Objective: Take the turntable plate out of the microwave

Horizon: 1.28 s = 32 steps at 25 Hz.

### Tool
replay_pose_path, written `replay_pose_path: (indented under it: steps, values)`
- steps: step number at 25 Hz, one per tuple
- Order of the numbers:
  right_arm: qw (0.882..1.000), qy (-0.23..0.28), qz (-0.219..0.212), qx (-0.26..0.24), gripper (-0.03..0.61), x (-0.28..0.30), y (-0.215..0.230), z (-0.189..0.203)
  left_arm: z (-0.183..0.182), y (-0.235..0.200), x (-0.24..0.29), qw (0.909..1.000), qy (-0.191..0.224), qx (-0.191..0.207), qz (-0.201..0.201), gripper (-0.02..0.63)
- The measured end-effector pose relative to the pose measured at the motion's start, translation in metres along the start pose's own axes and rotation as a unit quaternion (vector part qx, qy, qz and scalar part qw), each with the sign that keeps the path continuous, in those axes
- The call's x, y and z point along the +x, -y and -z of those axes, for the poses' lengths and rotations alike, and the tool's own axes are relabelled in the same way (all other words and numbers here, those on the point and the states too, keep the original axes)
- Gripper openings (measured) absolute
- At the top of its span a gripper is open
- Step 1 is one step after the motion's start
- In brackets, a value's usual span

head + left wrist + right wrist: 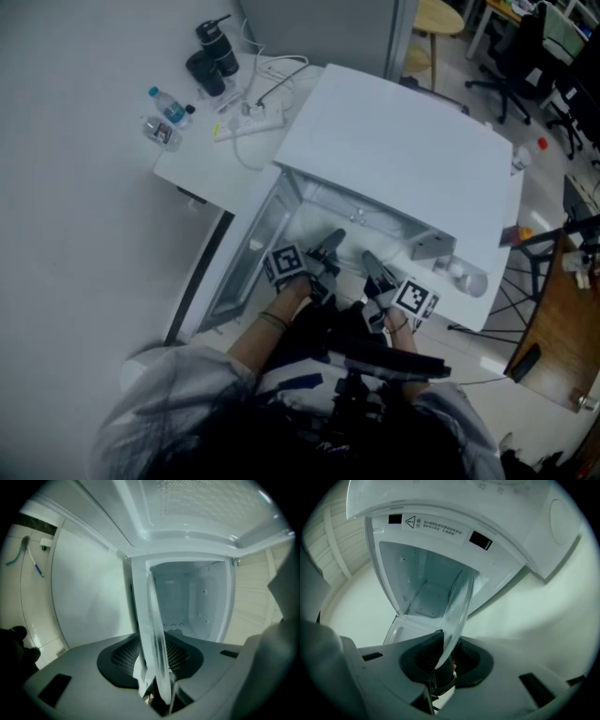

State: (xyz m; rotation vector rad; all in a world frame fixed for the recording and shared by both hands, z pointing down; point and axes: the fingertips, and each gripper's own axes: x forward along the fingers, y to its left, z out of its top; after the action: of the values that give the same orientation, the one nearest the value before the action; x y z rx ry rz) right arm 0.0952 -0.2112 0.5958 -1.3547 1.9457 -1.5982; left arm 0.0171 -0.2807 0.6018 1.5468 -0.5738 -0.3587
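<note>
The clear glass turntable plate (157, 634) stands on edge in front of the open white microwave (394, 150). Its empty cavity (192, 597) shows behind the plate. My left gripper (157, 693) is open, and the plate's rim passes between its jaws without the pads pressing on it. My right gripper (443, 665) is shut on the plate (459, 606), its dark pads clamped on the rim. In the head view both grippers, left (330, 246) and right (375, 267), sit side by side at the microwave's mouth; the glass itself is hard to make out there.
The microwave door (211, 272) hangs open to the left. On the white table behind lie a power strip (248, 117), a water bottle (169, 106) and black cups (214, 52). A stool (436, 19) and office chairs (520, 56) stand farther back.
</note>
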Motion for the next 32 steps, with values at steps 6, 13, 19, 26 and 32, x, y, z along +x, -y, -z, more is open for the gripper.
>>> replay_pose_path:
  steps: [6, 13, 19, 26, 32]
  values:
    - [1.000, 0.004, -0.003, -0.001, 0.052, 0.002, -0.003, 0.002, -0.017, 0.010, 0.011, 0.9985, 0.019, 0.007, 0.051, 0.105]
    - [1.000, 0.016, 0.007, -0.009, 0.081, -0.002, -0.010, 0.006, -0.015, 0.015, 0.003, 0.9985, -0.003, 0.050, 0.023, 0.026]
    - [0.999, 0.038, 0.013, -0.001, 0.083, -0.010, -0.018, 0.019, -0.011, 0.032, -0.009, 0.9970, -0.024, 0.060, 0.042, 0.025]
    - [0.998, 0.062, -0.007, -0.009, 0.084, -0.022, -0.037, 0.033, -0.001, 0.053, -0.022, 0.9941, -0.031, 0.044, 0.094, 0.023]
    - [0.997, 0.061, -0.028, -0.024, 0.091, -0.033, -0.047, 0.042, 0.010, 0.061, -0.035, 0.9941, -0.027, 0.043, 0.096, 0.023]
